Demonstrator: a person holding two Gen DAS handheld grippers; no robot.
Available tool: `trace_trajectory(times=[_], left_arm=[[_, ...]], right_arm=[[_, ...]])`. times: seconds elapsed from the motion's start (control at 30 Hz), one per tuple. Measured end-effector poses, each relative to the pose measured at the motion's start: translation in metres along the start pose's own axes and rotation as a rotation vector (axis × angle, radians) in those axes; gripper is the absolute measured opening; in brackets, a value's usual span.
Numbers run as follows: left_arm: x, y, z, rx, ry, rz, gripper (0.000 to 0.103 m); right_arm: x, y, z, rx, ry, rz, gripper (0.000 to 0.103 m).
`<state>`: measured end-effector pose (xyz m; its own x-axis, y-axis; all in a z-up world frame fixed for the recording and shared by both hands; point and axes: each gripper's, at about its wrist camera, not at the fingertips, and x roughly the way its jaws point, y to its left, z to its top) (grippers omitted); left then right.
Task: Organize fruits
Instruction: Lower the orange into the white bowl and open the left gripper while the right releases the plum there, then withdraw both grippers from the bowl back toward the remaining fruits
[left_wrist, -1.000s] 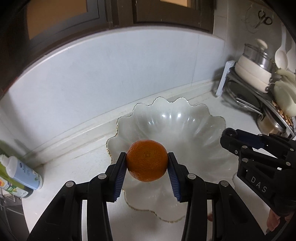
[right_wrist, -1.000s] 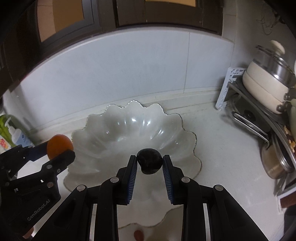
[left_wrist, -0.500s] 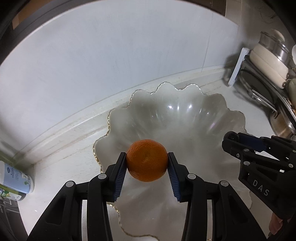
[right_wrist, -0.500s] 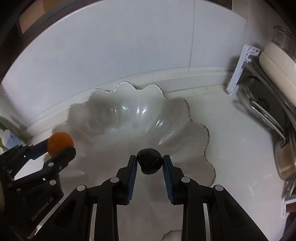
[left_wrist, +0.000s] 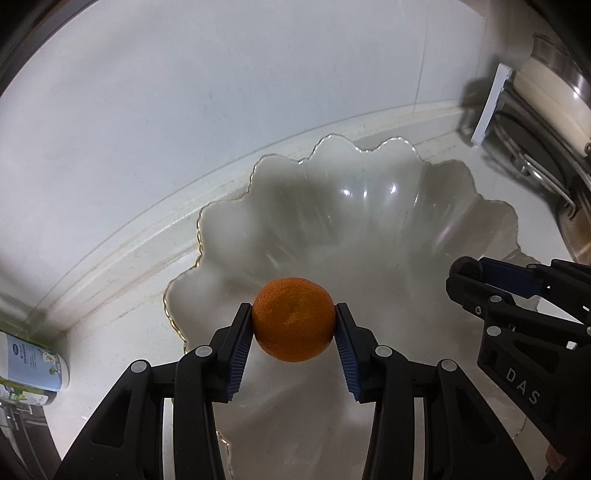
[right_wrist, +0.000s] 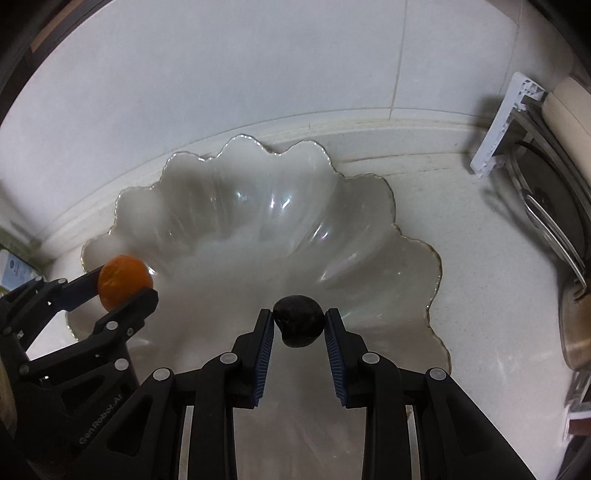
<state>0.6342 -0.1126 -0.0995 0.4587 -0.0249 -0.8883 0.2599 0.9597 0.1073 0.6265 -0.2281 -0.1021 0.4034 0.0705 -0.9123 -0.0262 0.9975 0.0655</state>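
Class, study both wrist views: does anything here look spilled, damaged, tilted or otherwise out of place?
Nothing stands out. The scalloped glass bowl sits flat and empty on the counter; the left claw grips an orange and the right claw a dark fruit, both intact.

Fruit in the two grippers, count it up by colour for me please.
Orange fruit: 1, in the left gripper
Dark fruit: 1, in the right gripper
Total: 2, both above the empty bowl
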Motion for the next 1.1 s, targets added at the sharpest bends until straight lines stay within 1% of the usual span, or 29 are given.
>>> trace_trajectory(times=[0.07, 0.1, 0.17, 0.2, 0.27, 0.3, 0.37, 0.43, 0.53, 0.7, 0.83, 0.9, 0.97, 1.1], left_arm=[[0.002, 0.000, 0.001, -0.007, 0.010, -0.001, 0.045], [0.004, 0.000, 0.001, -0.013, 0.019, 0.000, 0.047], [0.002, 0.000, 0.001, -0.021, 0.012, 0.016, 0.067], [0.000, 0.001, 0.001, -0.024, 0.003, 0.021, 0.070], [-0.007, 0.002, 0.000, -0.023, -0.020, 0.036, 0.070], [-0.010, 0.003, -0.001, -0.022, -0.023, 0.057, 0.070], [-0.014, 0.007, -0.002, -0.030, -0.030, 0.074, 0.070], [-0.023, 0.013, -0.005, -0.056, -0.047, 0.067, 0.071], [-0.037, 0.020, -0.011, -0.082, -0.074, 0.066, 0.071], [-0.072, 0.020, -0.024, -0.058, -0.180, 0.134, 0.071], [-0.096, 0.020, -0.033, -0.047, -0.237, 0.132, 0.076], [-0.108, 0.020, -0.036, -0.046, -0.264, 0.132, 0.076], [-0.122, 0.020, -0.042, -0.041, -0.292, 0.133, 0.079], [-0.141, 0.019, -0.053, -0.031, -0.325, 0.128, 0.079]], right_arm=[[0.002, 0.001, 0.000, -0.009, 0.008, -0.001, 0.030], [0.003, 0.001, 0.000, -0.010, 0.012, -0.002, 0.031], [0.004, 0.000, -0.001, -0.006, 0.017, 0.001, 0.038], [0.004, -0.002, -0.002, -0.001, 0.017, 0.002, 0.043], [0.001, -0.004, -0.003, 0.009, 0.013, 0.007, 0.044], [-0.001, -0.006, -0.005, 0.013, 0.012, 0.009, 0.044], [-0.006, -0.007, -0.007, 0.019, 0.000, 0.007, 0.044], [-0.013, -0.008, -0.011, 0.019, -0.019, -0.007, 0.044], [-0.027, -0.008, -0.017, 0.022, -0.048, -0.006, 0.044], [-0.050, -0.009, -0.027, 0.031, -0.094, 0.011, 0.044], [-0.072, -0.006, -0.038, 0.030, -0.149, 0.007, 0.044], [-0.084, -0.005, -0.044, 0.026, -0.181, -0.011, 0.044], [-0.097, -0.003, -0.050, 0.023, -0.208, -0.022, 0.044], [-0.123, 0.000, -0.063, 0.019, -0.263, -0.052, 0.044]])
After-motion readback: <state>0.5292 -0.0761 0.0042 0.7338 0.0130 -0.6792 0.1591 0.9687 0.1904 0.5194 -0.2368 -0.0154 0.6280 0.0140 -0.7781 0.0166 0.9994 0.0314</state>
